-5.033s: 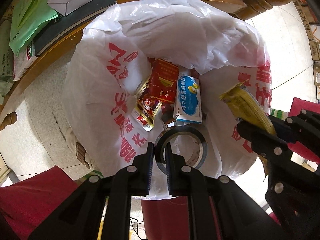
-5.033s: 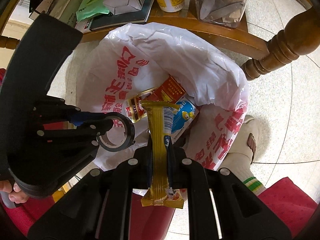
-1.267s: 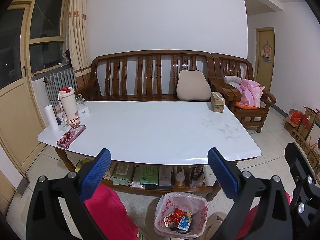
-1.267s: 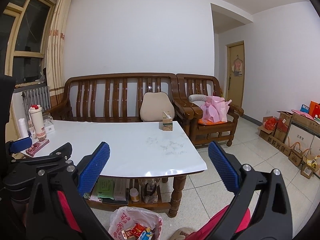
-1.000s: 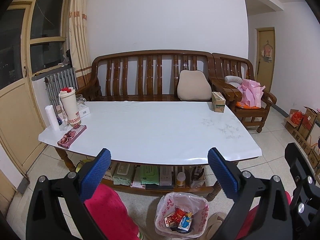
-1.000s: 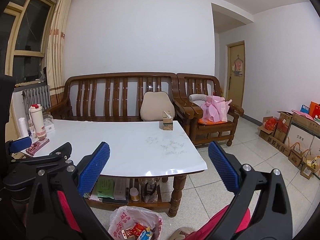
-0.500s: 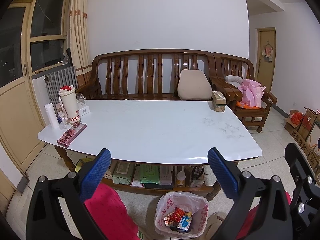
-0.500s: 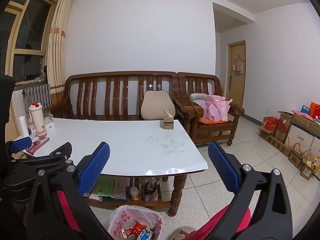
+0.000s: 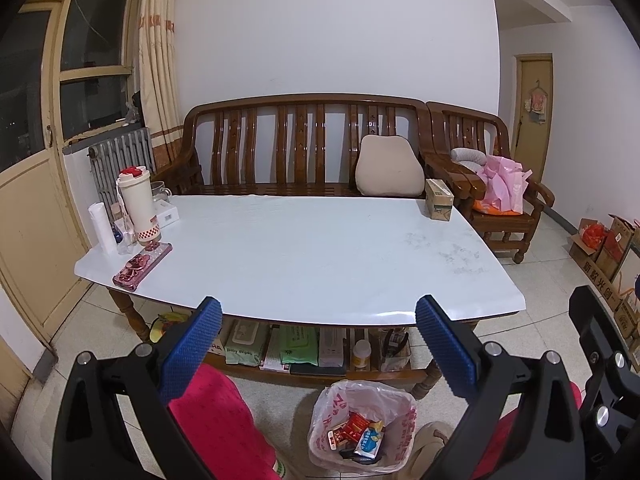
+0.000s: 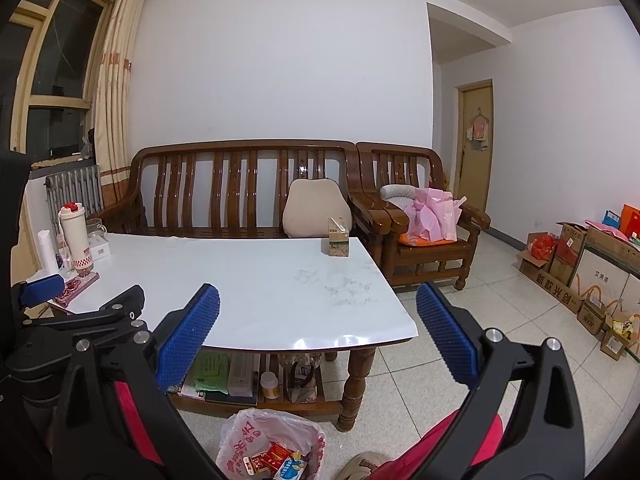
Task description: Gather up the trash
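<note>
A bin lined with a white plastic bag with red print stands on the floor in front of the table; it also shows in the right wrist view. Red and blue wrappers lie inside it. My left gripper is open and empty, held up and back from the bin. My right gripper is open and empty, beside the left gripper's body. Both look across the white-topped wooden table.
On the table stand a white bottle with a red cap, a pink phone case and a small carton. The lower shelf holds wipes and packets. A wooden bench stands behind. Cardboard boxes line the right wall.
Five seconds ago both grippers were over the bin, shut on a tape roll and a yellow wrapper. Now both are open, empty and drawn back. Over the last second nothing has visibly moved.
</note>
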{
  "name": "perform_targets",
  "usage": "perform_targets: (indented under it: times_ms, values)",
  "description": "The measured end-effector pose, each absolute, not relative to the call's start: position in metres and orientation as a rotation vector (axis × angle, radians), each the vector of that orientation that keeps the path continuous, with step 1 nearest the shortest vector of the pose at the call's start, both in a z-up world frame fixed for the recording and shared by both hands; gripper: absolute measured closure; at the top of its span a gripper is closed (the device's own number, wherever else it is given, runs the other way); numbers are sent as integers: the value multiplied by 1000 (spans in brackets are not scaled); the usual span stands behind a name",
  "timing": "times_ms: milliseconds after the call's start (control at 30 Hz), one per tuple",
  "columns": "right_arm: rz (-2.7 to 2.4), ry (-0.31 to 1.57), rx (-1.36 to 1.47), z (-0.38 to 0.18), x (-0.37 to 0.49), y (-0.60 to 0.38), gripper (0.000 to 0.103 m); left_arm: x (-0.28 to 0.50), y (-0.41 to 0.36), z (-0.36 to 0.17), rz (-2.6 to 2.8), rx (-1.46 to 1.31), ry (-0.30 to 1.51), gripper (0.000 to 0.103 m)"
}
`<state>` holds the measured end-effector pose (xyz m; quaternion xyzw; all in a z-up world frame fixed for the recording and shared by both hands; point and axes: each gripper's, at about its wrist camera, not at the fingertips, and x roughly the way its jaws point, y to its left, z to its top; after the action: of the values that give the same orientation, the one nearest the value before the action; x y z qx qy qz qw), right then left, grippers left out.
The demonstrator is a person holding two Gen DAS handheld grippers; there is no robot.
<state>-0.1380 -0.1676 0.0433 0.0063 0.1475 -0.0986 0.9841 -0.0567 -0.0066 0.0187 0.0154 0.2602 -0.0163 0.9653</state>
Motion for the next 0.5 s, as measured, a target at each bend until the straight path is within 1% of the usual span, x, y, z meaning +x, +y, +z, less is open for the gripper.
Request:
perform_targets:
  times_ms: [500]
  values:
    - [-184, 303, 17, 41, -135, -168, 7, -59, -7, 19, -5, 41, 511, 8]
